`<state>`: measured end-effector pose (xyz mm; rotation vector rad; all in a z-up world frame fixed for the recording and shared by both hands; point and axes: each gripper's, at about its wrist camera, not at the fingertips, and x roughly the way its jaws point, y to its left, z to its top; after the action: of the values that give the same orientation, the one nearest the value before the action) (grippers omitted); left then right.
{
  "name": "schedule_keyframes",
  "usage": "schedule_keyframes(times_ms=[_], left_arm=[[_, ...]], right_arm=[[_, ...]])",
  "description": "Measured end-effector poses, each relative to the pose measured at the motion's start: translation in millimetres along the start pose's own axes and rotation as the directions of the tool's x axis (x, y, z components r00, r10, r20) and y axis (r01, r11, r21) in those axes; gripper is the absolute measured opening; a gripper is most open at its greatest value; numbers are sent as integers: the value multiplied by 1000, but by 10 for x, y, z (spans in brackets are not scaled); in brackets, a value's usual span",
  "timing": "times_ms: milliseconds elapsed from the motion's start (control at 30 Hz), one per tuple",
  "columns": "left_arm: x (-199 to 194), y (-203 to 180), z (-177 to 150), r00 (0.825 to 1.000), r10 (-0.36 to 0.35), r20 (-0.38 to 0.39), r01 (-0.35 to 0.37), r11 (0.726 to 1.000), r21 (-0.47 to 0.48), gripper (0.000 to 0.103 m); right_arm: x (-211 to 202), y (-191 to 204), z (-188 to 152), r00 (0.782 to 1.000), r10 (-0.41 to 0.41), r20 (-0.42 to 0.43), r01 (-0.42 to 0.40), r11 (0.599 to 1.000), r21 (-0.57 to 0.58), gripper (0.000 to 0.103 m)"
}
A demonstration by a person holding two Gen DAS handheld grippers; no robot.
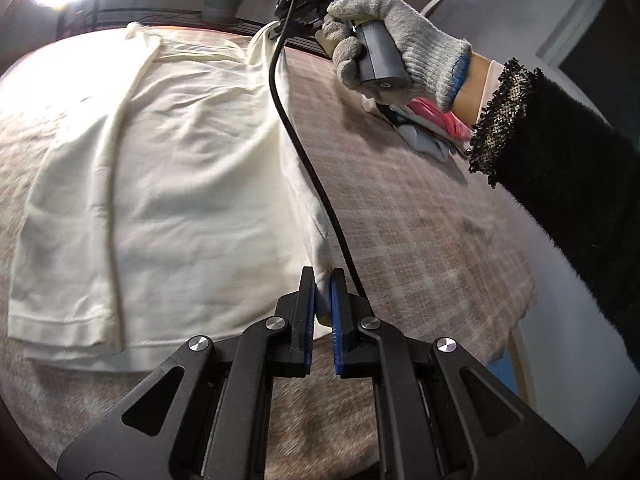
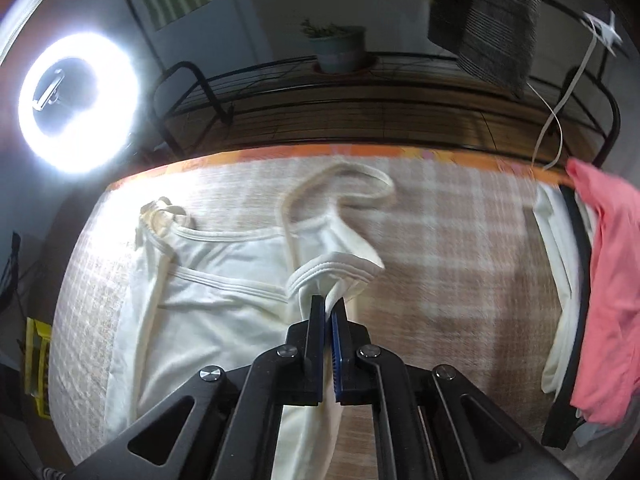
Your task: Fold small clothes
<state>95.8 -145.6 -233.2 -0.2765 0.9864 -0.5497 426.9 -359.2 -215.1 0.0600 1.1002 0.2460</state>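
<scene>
A cream sleeveless top (image 1: 168, 184) lies spread on the plaid cloth, hem toward me in the left wrist view. My left gripper (image 1: 323, 280) is shut on the top's right bottom corner. In the right wrist view the same top (image 2: 224, 280) shows its neckline and straps, one strap (image 2: 360, 184) looped on the cloth. My right gripper (image 2: 330, 304) is shut on the top's right armhole edge, which is lifted. The right gripper's body, held by a gloved hand (image 1: 400, 40), shows at the top's far end in the left wrist view.
A plaid cloth (image 1: 420, 208) covers the table. A pile of clothes with a pink piece (image 2: 608, 280) sits at the right edge, also in the left wrist view (image 1: 432, 120). A ring light (image 2: 78, 100), a shelf rail and a potted plant (image 2: 340, 48) stand behind. A black cable (image 1: 304, 152) hangs over the top.
</scene>
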Motion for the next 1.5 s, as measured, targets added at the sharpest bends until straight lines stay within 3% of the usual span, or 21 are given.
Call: schedule_keyframes(times_ms=[267, 533, 600, 667, 733, 933, 1133, 1233, 1333, 1500], left_arm=[[-64, 435, -48, 999, 40, -8, -40, 995, -95, 5], [10, 592, -79, 997, 66, -30, -69, 992, -110, 5], [28, 582, -82, 997, 69, -38, -72, 993, -94, 5], [5, 559, -72, 996, 77, -35, -79, 994, -81, 5], [-12, 534, -53, 996, 81, -29, -83, 994, -69, 5], [-316, 504, -161, 995, 104, -11, -104, 995, 13, 24], [-816, 755, -241, 988, 151, 27, -152, 988, 33, 26], [-1023, 1011, -180, 984, 172, 39, -171, 985, -29, 36], [-1127, 1301, -57, 981, 187, 42, -182, 977, -116, 37], [-984, 1635, 21, 987, 160, -31, -163, 961, -223, 38]], right_arm=[[333, 741, 108, 999, -37, -35, 32, 992, -124, 0], [784, 991, 43, 994, -65, -84, 52, 987, -154, 1], [775, 999, 51, 996, -47, -80, 34, 987, -160, 7], [744, 977, 66, 996, -21, -89, 7, 988, -152, 22], [630, 955, 63, 998, 0, -68, -9, 990, -144, 27], [46, 771, -75, 996, 94, -8, -94, 991, -94, 29], [-703, 458, -646, 986, 164, 37, -163, 986, -34, 34], [-980, 341, -1132, 981, 191, 41, -192, 981, -1, 38], [-1088, 261, -1662, 974, 227, 11, -227, 973, 38, 39], [-948, 194, -2427, 961, 267, -73, -257, 958, 124, 40]])
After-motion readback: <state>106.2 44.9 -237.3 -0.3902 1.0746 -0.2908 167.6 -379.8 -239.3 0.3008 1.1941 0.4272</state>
